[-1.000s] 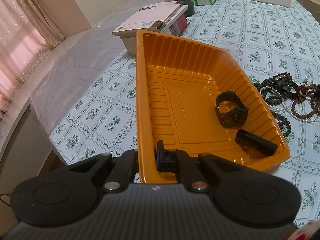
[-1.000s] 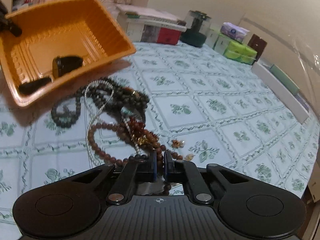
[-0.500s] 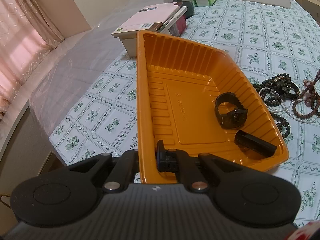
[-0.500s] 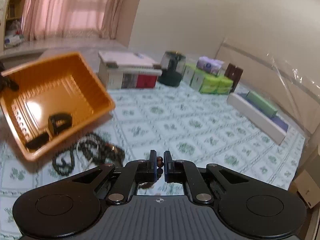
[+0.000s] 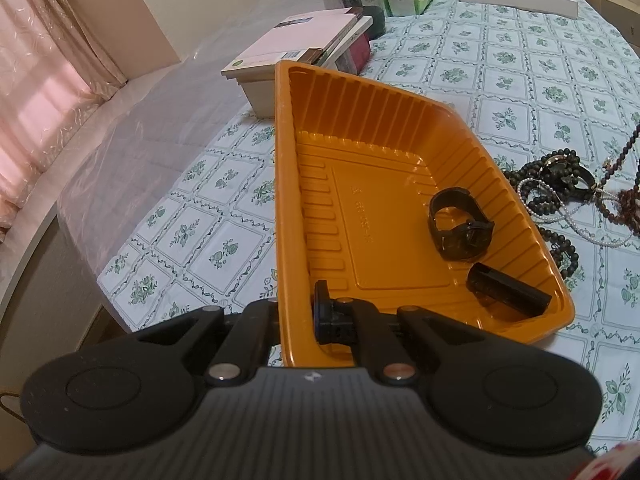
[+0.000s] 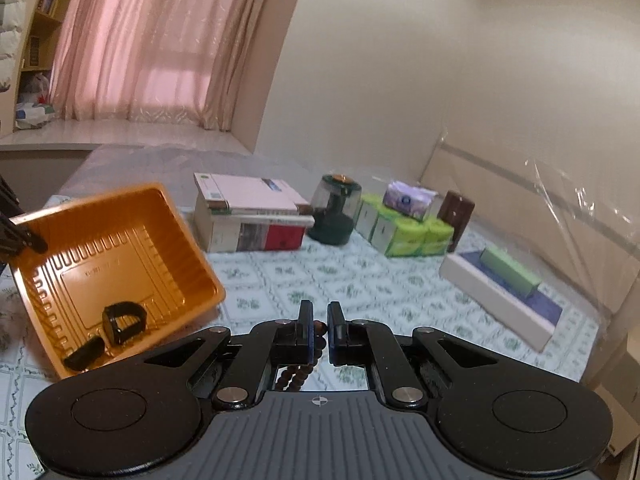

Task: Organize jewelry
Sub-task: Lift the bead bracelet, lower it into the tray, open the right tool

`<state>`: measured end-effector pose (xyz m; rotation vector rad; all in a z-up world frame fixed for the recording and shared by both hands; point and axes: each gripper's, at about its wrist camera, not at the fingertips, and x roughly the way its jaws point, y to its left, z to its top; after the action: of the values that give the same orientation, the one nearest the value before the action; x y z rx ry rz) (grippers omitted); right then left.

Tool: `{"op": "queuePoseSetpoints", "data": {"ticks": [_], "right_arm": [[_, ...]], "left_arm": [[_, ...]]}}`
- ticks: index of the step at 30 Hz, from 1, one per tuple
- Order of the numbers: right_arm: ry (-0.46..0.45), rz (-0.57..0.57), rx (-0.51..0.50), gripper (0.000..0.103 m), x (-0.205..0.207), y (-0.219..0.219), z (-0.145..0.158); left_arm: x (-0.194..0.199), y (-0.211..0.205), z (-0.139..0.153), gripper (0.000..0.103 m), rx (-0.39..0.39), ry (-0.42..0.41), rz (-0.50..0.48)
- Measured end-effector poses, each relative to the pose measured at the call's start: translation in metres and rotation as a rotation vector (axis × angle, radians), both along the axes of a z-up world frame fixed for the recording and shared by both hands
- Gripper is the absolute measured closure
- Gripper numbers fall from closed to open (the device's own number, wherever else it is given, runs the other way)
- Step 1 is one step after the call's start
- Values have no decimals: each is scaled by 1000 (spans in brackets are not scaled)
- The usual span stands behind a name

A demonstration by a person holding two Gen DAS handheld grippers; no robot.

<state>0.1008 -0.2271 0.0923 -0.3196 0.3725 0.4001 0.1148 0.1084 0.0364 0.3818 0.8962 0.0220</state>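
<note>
My left gripper [image 5: 298, 312] is shut on the near rim of an orange plastic tray [image 5: 288, 184], which it holds tilted. A black watch [image 5: 460, 230] and a small black case [image 5: 508, 290] lie in the tray's lower corner. To the right of the tray, a heap of dark and pearl bead strings [image 5: 560, 196] rests on the cloth. My right gripper [image 6: 319, 326] is shut on a brown bead string [image 6: 298, 374], whose beads hang below the fingers. In the left wrist view that string [image 5: 624, 148] rises from the heap at the right edge. The tray [image 6: 48, 220] sits at the right wrist view's left.
A stack of books [image 6: 248, 216], a dark green jar [image 6: 334, 210], green tissue packs [image 6: 404, 228] and a long white box [image 6: 504, 300] stand on the floral tablecloth [image 5: 520, 80] beyond the tray. The table edge drops off at the left [image 5: 80, 248].
My right gripper has risen and tipped up with the brown bead string, so the heap has left its view. One strand now lifts from the heap. The left gripper and tray stayed put.
</note>
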Motion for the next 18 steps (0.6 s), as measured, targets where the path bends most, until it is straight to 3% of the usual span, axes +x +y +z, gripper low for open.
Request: {"op": "queuePoseSetpoints", "data": {"ticks": [18], "right_arm": [[-155, 152, 43, 97, 9, 40, 69]], "left_arm": [[2, 2, 0, 101, -8, -6, -2]]}}
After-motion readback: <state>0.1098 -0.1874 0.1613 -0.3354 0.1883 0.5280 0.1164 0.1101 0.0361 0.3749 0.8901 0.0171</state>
